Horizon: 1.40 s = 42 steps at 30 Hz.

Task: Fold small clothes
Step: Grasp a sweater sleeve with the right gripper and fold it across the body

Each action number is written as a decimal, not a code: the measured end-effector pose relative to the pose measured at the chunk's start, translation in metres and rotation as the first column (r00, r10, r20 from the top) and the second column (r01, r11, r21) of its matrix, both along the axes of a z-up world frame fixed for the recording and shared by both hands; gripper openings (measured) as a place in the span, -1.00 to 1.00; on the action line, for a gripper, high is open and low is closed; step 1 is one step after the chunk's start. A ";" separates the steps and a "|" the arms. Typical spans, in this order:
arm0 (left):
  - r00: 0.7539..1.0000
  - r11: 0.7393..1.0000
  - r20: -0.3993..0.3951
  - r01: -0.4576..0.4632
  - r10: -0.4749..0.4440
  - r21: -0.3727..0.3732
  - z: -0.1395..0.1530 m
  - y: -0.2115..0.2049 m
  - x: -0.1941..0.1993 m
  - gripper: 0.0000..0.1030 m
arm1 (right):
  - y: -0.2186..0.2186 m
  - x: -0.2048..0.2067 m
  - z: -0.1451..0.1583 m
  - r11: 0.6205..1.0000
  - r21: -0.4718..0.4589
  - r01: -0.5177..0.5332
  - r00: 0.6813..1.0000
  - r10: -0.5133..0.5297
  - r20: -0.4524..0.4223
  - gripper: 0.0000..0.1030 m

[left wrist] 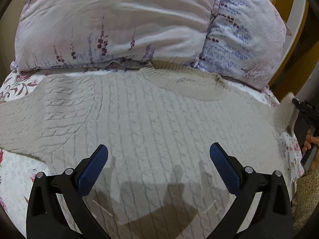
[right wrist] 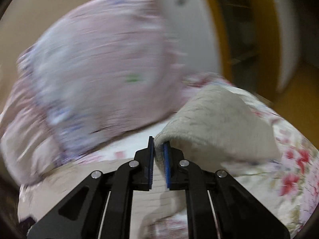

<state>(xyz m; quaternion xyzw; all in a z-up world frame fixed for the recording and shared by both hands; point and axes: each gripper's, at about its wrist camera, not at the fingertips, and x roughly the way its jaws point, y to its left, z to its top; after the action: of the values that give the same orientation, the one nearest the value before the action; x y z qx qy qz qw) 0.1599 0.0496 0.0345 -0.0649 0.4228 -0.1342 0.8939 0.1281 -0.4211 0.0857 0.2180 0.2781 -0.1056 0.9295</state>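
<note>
The left hand-held gripper (left wrist: 159,151) hangs above the sweater (left wrist: 139,123) with its jaws wide apart, nothing between them and the blue textured pads (left wrist: 93,171) clear of the knit. The right hand-held gripper (right wrist: 159,149) is clamped on a fold of the sweater's sleeve (right wrist: 215,123): the two blue pads stand almost together with a thin edge of beige knit pinched between them, and the sleeve rises from the bed into the grip (the right wrist view is heavily blurred, so finer detail there is lost).

The sweater is a pale beige cable knit, spread flat on the bed across the middle of the left wrist view, its ribbed round neckline (left wrist: 185,73) towards the pillows and one sleeve (left wrist: 30,123) lying out to the left. Raised braided cables run in lines down the body. At the right edge of that view the other sleeve lifts off the bed beside the right gripper's black body, where fingers (left wrist: 310,141) of a hand show.

Under the sweater lies a white bedsheet (left wrist: 18,175) printed with red and pink flowers. Behind it sit two plump, softly creased pillows (left wrist: 119,23), lilac-white with sprigs of purple blossom.
</note>
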 end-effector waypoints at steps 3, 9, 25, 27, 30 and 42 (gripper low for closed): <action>1.000 0.999 0.002 -0.004 0.004 -0.041 0.001 0.001 0.001 0.97 | 0.055 0.012 0.003 0.984 -0.021 -0.176 0.984 0.176 -0.004 -0.83; 1.000 0.994 0.021 -0.018 0.020 -0.110 0.002 0.005 0.000 0.97 | 0.126 0.031 -0.048 0.927 0.062 -0.370 0.913 0.376 -0.160 -0.83; 0.996 0.966 -0.089 -0.010 -0.013 -0.257 -0.006 0.008 0.016 0.97 | 0.028 0.021 -0.078 0.856 0.515 -0.051 0.983 0.135 -0.127 -0.03; 0.995 0.962 -0.096 -0.012 -0.015 -0.273 -0.008 0.009 0.017 0.97 | 0.018 0.022 -0.079 0.855 0.519 0.003 0.986 0.084 -0.143 -0.15; 0.994 0.955 -0.107 -0.015 -0.017 -0.297 -0.009 0.012 0.019 0.97 | 0.012 0.027 -0.076 0.884 0.462 0.064 0.985 0.019 -0.174 -0.52; 0.990 0.883 -0.135 -0.038 -0.029 -0.468 -0.009 0.034 0.028 0.83 | 0.149 0.049 0.009 0.956 -0.169 -0.242 0.970 0.242 -0.019 -0.79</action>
<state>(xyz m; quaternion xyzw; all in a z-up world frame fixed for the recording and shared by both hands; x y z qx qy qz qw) 0.1877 0.0834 0.0255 -0.2893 0.4386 -0.2254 0.8204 0.1767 -0.2719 0.0946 0.1024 0.2917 -0.0141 0.9509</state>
